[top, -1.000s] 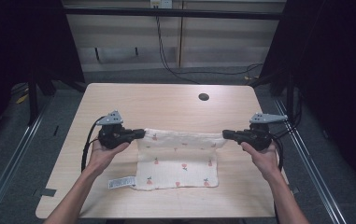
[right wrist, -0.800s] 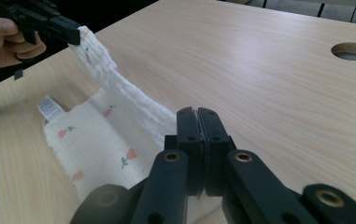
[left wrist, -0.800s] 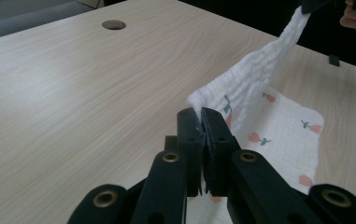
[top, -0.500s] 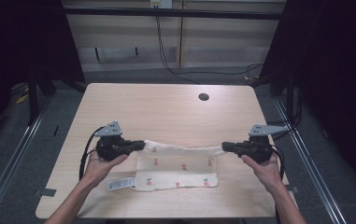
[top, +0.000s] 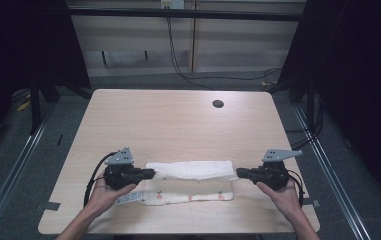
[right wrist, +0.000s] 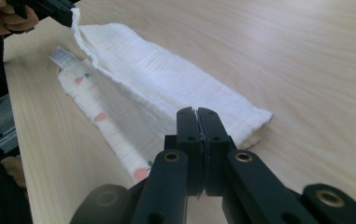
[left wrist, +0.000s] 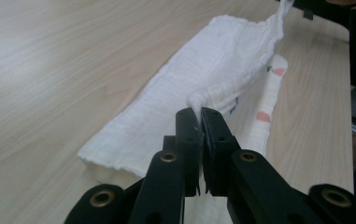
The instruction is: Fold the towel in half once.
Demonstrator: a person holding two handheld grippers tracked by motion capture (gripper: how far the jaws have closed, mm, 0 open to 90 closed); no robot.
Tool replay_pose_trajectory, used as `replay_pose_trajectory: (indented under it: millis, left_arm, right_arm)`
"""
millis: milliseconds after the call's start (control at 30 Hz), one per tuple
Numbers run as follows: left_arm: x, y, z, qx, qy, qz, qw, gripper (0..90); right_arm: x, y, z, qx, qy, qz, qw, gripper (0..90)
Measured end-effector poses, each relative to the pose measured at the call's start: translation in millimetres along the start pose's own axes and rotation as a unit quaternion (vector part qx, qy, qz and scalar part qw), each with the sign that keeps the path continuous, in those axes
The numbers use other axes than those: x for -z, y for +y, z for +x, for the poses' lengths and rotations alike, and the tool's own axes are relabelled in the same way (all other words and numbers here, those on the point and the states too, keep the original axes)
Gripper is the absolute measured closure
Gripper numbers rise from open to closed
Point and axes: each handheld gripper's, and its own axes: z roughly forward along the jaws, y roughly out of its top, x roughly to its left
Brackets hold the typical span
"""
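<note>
Nearest the person, two hands come in from the near table edge, each with a gripper, both low over the table (top: pixel 178 120); the left gripper (top: pixel 150 173) points inward from the left, the right gripper (top: pixel 239 173) inward from the right, and the cloth (top: pixel 190 180) lies between them near the front edge. In the left gripper view the jaws are pinched together on a corner of the cloth's upper layer (left wrist: pixel 222 70), which rises slightly to the tips; in the right gripper view the jaws are pressed together at the opposite corner, where the cloth (right wrist: pixel 166 88) meets the tips, clamped on its edge. The cloth is white with small orange marks, folded lengthwise; the upper layer lies folded over the far part, leaving a printed strip uncovered along the near side; a label (top: pixel 129 199) sticks out at the near left corner. Farther off, a dark round hole (top: pixel 218 104) sits in the tabletop toward the far right; beyond the table, cables (top: pixel 188 75) trail over the floor.
</note>
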Motion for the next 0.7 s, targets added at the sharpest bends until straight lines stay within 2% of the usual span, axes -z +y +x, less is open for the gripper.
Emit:
replay_pose_trajectory:
  millis: [267, 333, 433, 500, 567, 700]
  left_arm:
    - [-4.2, -14.0, -2.9, -0.01, -0.005, 0.025, 0.9996, 84.2]
    - [-5.5, -16.8, -5.5, -0.015, -0.01, 0.033, 0.9993, 84.1]
    - [-5.4, -21.4, -9.1, -0.015, -0.016, 0.041, 0.9989, 85.8]
    - [-6.2, -28.1, -13.1, -0.014, -0.017, 0.043, 0.9988, 83.7]
    - [-6.6, -32.8, -16.5, -0.02, -0.021, 0.059, 0.9978, 82.6]
    - [-6.3, -35.6, -20.2, -0.021, -0.03, 0.066, 0.9972, 78.7]
  right_arm:
    - [-6.1, -19.0, 7.4, 0.003, 0.0, 0.026, 0.9997, 88.5]
    - [-9.1, -24.1, 10.7, 0.001, 0.004, 0.037, 0.9993, 88.5]
    - [-10.3, -26.7, 14.6, 0.0, 0.016, 0.037, 0.9992, 88.4]
    - [-10.5, -28.9, 18.2, 0.004, 0.015, 0.043, 0.9989, 88.4]
    - [-11.0, -30.9, 18.4, 0.002, 0.014, 0.046, 0.9988, 88.3]
    - [-12.9, -36.7, 19.1, 0.003, 0.012, 0.059, 0.9982, 87.8]
